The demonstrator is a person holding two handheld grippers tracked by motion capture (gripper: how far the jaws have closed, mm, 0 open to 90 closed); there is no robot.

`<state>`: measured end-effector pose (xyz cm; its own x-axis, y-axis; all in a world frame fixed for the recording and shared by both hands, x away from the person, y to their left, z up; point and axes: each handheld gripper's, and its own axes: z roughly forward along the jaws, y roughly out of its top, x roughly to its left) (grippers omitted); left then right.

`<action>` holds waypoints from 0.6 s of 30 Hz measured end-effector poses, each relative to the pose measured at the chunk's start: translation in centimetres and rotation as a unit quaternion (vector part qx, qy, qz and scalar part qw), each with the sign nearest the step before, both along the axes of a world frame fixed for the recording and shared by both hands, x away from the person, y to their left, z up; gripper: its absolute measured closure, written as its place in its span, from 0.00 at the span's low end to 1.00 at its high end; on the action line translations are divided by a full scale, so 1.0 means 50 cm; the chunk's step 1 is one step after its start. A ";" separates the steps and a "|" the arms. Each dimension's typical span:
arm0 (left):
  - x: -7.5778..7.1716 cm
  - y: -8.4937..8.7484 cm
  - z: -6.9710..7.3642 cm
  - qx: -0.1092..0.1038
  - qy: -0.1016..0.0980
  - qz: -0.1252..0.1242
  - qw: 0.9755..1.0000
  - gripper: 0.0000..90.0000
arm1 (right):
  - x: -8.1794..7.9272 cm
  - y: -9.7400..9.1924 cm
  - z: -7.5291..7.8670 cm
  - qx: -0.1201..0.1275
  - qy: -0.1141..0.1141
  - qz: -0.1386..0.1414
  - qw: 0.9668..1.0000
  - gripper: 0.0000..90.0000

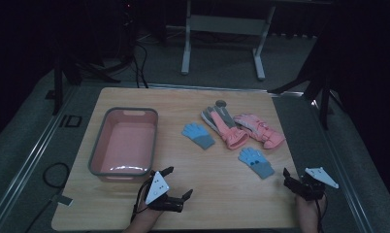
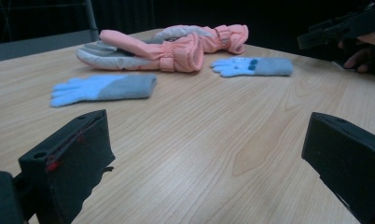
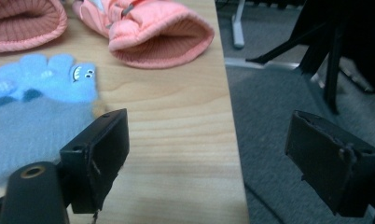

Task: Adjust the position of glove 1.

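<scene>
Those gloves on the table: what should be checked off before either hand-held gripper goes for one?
1. Left hand-held gripper open with nothing between its jaws: ok.
2. Right hand-held gripper open and free: ok.
3. Nearest blue glove lies flat, apart from the others: ok.
4. Other blue glove lies alone on bare wood: ok.
5. Pink gloves separated for single picking: not ok, they touch and partly overlap.
6. Pink bin has room inside: ok.
</scene>
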<state>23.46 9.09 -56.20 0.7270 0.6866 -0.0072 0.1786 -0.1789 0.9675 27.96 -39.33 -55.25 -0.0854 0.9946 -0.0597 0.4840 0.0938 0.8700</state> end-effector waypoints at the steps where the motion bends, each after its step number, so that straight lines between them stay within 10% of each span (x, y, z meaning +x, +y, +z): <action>1: 0.000 0.001 0.000 -0.001 0.001 0.001 1.000 0.02 | 0.001 -0.002 0.000 0.006 0.007 0.002 1.000 0.15; 18: -0.002 0.001 0.000 0.003 -0.010 -0.009 1.000 0.02 | 0.007 0.009 0.039 0.039 0.050 0.030 0.998 0.16</action>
